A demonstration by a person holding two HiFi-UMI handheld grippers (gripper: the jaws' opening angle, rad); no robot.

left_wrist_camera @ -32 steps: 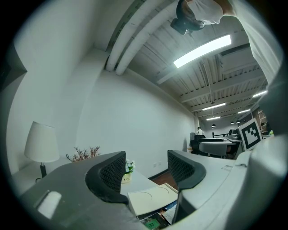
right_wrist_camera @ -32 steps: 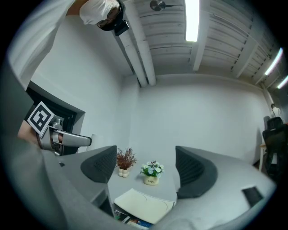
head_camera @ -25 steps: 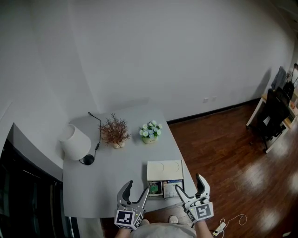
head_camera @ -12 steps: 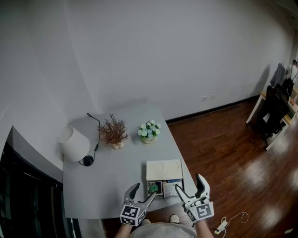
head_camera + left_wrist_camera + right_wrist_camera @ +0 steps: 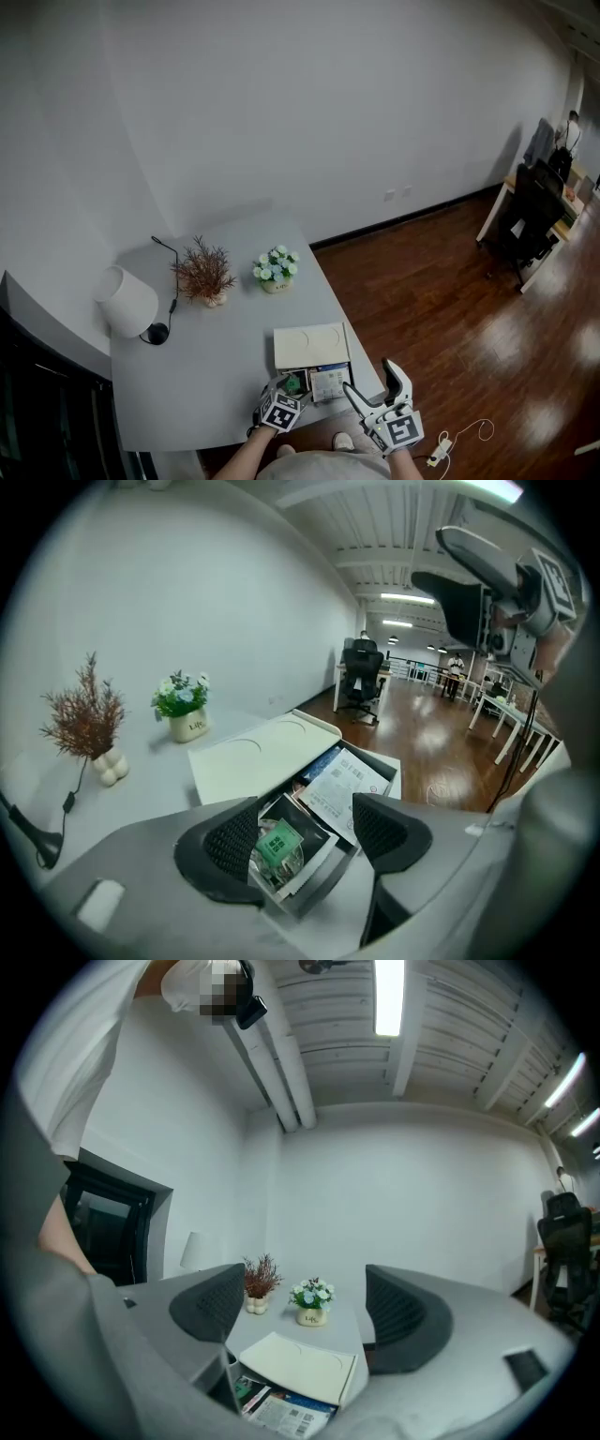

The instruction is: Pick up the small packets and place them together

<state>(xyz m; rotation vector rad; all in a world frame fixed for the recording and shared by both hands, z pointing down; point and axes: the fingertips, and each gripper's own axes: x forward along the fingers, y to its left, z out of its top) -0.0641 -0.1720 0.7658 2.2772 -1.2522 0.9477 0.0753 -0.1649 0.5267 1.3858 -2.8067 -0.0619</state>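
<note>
A shallow box with a white lid (image 5: 309, 345) slid half back sits near the table's front edge. In its exposed tray lie a green-labelled packet (image 5: 278, 844) and a white printed packet (image 5: 342, 785). My left gripper (image 5: 286, 389) reaches into the tray. In the left gripper view my left gripper (image 5: 309, 841) has the green-labelled packet between its jaws, which are closing and still stand wide of it. My right gripper (image 5: 373, 386) hovers open just right of the box, off the table's corner. In its own view my right gripper (image 5: 305, 1312) has nothing between its pads, with the white lid (image 5: 295, 1368) below.
On the grey table (image 5: 206, 375) stand a white lamp (image 5: 127, 302) with a black cord, a dried plant (image 5: 202, 274) and a small flower pot (image 5: 274, 269), all far behind the box. Wooden floor lies to the right, with a chair (image 5: 534, 206) and a power strip (image 5: 441, 450).
My left gripper has moved forward and down into the box's tray, over the green-labelled packet. The right gripper has stayed about where it was. The head view has shifted a little.
</note>
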